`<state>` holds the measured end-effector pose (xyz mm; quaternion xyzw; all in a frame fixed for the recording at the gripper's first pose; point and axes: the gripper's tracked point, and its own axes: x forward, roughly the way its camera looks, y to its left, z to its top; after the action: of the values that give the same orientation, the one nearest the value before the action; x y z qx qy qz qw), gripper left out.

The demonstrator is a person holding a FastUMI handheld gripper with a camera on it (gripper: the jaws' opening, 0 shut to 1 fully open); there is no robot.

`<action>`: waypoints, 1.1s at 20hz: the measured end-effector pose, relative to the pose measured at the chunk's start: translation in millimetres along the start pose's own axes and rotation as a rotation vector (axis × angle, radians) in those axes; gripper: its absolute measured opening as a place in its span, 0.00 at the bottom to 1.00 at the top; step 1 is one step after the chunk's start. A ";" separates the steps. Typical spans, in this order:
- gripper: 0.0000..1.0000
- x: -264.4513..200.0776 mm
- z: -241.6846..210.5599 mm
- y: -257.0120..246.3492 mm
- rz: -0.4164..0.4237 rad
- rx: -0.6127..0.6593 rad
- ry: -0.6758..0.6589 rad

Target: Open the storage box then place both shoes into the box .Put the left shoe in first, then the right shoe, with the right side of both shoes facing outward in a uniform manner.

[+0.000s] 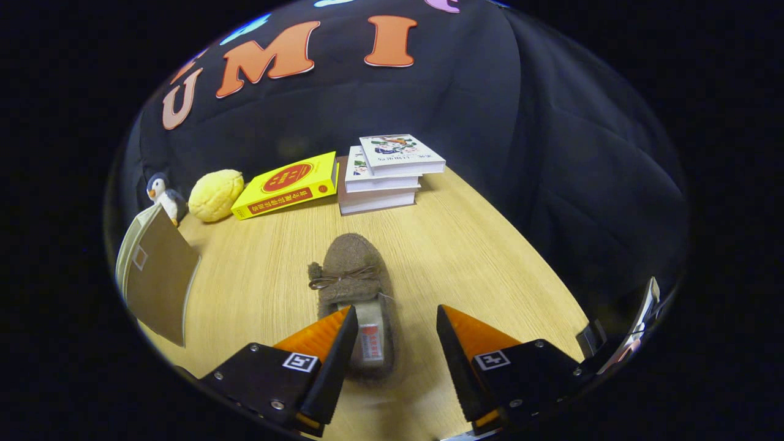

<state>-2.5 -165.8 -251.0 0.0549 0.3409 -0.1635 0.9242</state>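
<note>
My fingers [397, 343] stand apart over the brown fuzzy slipper [357, 288]; soft, light, I'd pinch its heel collar.

The gripper view looks forward and steeply down along the gripper [397, 318], from close above a light wooden table [490, 257]. Its two orange-and-black fingers [324, 343] stand apart at the near end of the view, with a brown fuzzy slipper [352, 269] lying between and just ahead of them, toe pointing away. The camera faces the table's far edge, where a stack of books [386, 177], a yellow book [288, 184], a yellow plush [214, 195] and a penguin toy [162, 193] sit against the black cloth wall. A storage box's open lid [156, 272] stands at the table's left edge.
</note>
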 end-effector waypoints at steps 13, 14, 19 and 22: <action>0.02 50.1 -11.6 9.9 0.015 -0.005 0.067; 0.01 46.2 -9.8 12.7 0.020 0.023 0.068; 0.01 11.2 7.1 29.1 0.004 0.085 0.034; 0.00 -20.7 22.5 48.9 -0.014 0.096 -0.002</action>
<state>13.0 -119.2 -220.9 0.0968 0.3322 -0.1860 0.9196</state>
